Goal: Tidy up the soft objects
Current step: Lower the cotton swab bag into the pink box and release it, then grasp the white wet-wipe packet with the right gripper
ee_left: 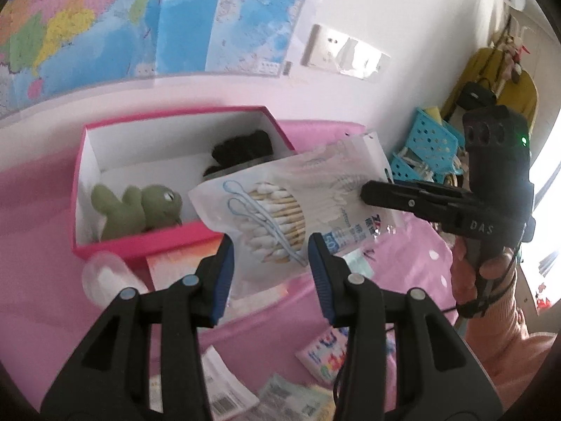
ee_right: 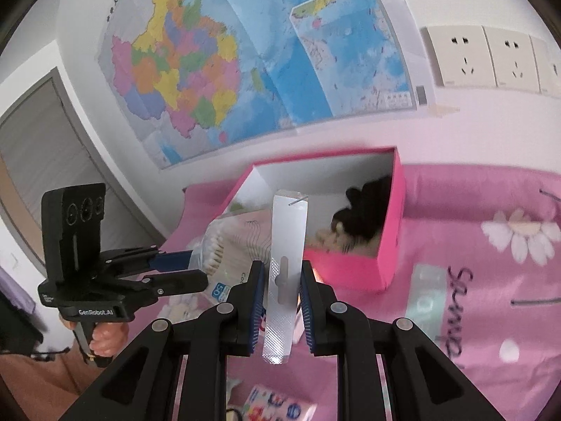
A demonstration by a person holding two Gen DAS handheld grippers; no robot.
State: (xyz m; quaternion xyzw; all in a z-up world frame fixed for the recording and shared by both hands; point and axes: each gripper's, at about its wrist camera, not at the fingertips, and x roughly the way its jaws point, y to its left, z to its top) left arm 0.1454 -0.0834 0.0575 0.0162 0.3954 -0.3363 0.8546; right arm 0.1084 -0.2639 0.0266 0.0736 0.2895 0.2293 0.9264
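Observation:
A clear bag of cotton swabs [ee_left: 280, 210] hangs in the air between both grippers, just in front of an open pink box [ee_left: 140, 244]. My left gripper [ee_left: 270, 249] is shut on the bag's swab-filled lower part. My right gripper [ee_right: 280, 273] is shut on the bag's flat header strip [ee_right: 285, 245], and in the left wrist view the right gripper [ee_left: 366, 193] comes in from the right. The left gripper [ee_right: 196, 268] reaches in from the left in the right wrist view. Inside the box lie a green plush toy [ee_left: 136, 207] and a black fuzzy item [ee_left: 242, 151].
The box [ee_right: 392, 231] stands on a pink flowered bedsheet [ee_right: 491, 280] against a wall with a map and sockets. A clear bottle [ee_left: 105, 277], tissue packs [ee_left: 322, 351] and paper packets lie on the sheet. A blue basket [ee_left: 427, 140] sits at the far right.

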